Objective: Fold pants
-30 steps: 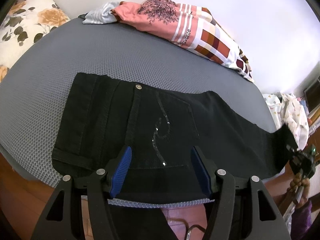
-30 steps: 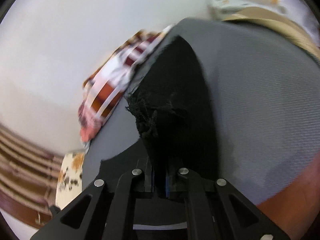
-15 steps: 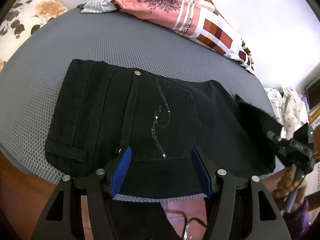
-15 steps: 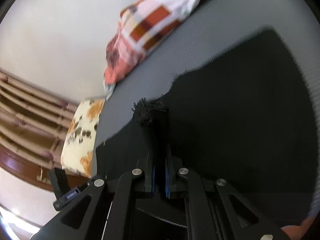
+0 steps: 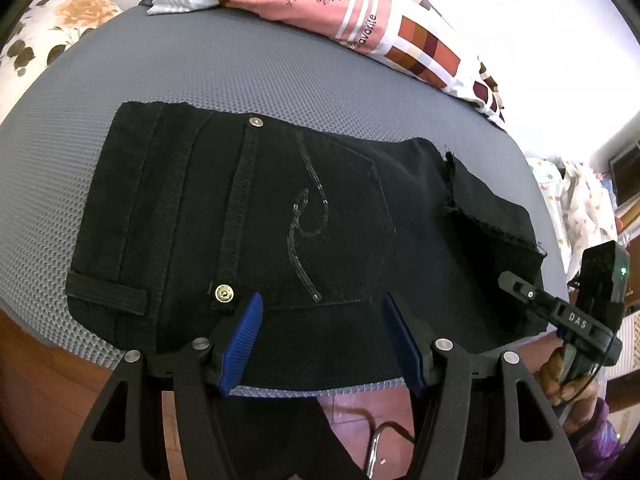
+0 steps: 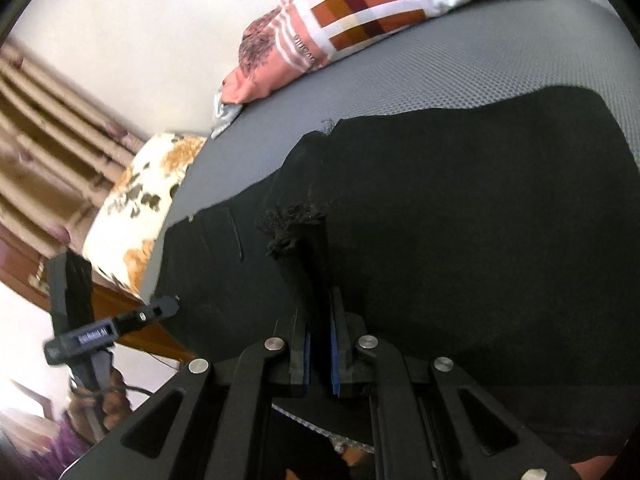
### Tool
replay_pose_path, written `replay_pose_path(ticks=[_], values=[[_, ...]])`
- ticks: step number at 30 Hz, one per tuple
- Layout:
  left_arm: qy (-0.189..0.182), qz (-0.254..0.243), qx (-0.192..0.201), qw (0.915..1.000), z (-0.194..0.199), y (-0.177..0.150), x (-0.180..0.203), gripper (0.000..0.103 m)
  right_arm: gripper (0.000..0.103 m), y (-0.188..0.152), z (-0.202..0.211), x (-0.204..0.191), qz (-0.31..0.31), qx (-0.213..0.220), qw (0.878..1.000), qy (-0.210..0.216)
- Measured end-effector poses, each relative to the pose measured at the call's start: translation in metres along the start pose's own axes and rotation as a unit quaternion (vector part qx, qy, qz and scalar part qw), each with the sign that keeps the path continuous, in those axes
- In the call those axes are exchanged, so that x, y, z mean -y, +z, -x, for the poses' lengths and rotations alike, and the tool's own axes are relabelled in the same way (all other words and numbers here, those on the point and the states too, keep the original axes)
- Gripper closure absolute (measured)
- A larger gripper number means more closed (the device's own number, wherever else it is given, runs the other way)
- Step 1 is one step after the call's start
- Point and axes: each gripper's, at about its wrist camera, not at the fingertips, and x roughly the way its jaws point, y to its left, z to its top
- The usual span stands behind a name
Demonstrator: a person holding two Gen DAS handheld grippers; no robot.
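Note:
The black pants (image 5: 280, 216) lie on the grey mat (image 5: 240, 64), waistband at the left, a sequin swirl on the back pocket. The legs are folded back, with the frayed hem (image 5: 492, 220) lying over the right part. My left gripper (image 5: 324, 340) is open and empty above the near edge of the pants. My right gripper (image 6: 318, 344) is shut on the frayed hem (image 6: 296, 228), low over the folded pants (image 6: 480, 240). It also shows at the right edge of the left wrist view (image 5: 568, 316).
A pink and checked garment (image 5: 360, 12) lies at the far edge of the mat. A floral pillow (image 5: 52, 28) sits at the far left. The mat's near edge drops to a brown wooden floor (image 5: 52, 384). More clothes (image 5: 576, 200) lie at the right.
My right gripper has carried the hem leftward over the pants and lowered it, folding the legs back. My left gripper has stayed open and shifted slightly.

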Motion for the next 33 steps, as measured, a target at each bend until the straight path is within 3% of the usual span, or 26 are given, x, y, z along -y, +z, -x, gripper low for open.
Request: replay_pose_path(ticks=[8, 18, 26, 33], values=[[0.000, 0.003, -0.003, 1.0000, -0.001, -0.001, -0.001, 0.040, 0.095, -0.016, -0.006, -0.025, 0.101, -0.007, 0.993, -0.058], [0.000, 0.005, -0.005, 1.0000, -0.002, 0.000, -0.001, 0.040, 0.093, -0.046, -0.019, -0.059, 0.257, -0.009, 0.954, -0.155], [0.001, 0.006, -0.006, 1.0000, -0.002, 0.000, -0.001, 0.040, 0.086, -0.063, -0.021, -0.072, 0.319, -0.005, 0.931, -0.175], [0.001, 0.006, -0.006, 1.0000, -0.002, 0.001, -0.002, 0.040, 0.086, -0.068, -0.016, -0.072, 0.326, 0.001, 0.930, -0.169]])
